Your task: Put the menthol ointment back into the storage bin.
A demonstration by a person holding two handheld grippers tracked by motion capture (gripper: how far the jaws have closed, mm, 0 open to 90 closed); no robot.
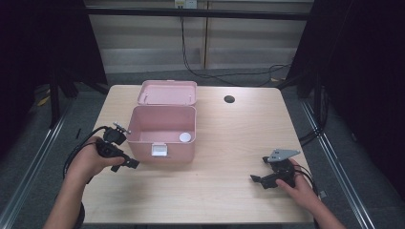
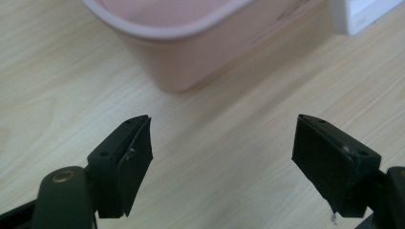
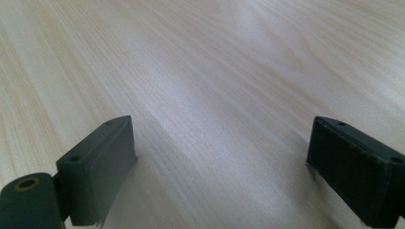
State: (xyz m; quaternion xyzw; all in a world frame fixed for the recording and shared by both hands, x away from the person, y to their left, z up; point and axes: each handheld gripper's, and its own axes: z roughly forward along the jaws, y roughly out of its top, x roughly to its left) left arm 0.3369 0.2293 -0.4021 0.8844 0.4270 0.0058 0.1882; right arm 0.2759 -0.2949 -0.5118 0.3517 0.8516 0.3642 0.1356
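A pink box [image 1: 162, 143] stands open at the table's left middle, its lid [image 1: 167, 92] thrown back. A small white round thing [image 1: 185, 137] lies inside at the front right, and a white latch [image 1: 159, 150] hangs on the front wall. My left gripper [image 1: 131, 163] sits low by the box's front left corner, open with nothing between its jaws. In the left gripper view that corner of the pink box [image 2: 191, 52] rises just ahead of the gripper [image 2: 222, 162]. My right gripper [image 1: 255, 180] rests at the front right, open over bare wood [image 3: 219, 157].
The wooden table [image 1: 229, 143] has a round cable hole [image 1: 229, 99] at its back right. Black cables trail over the floor behind the table. Metal rails run along the floor on both sides.
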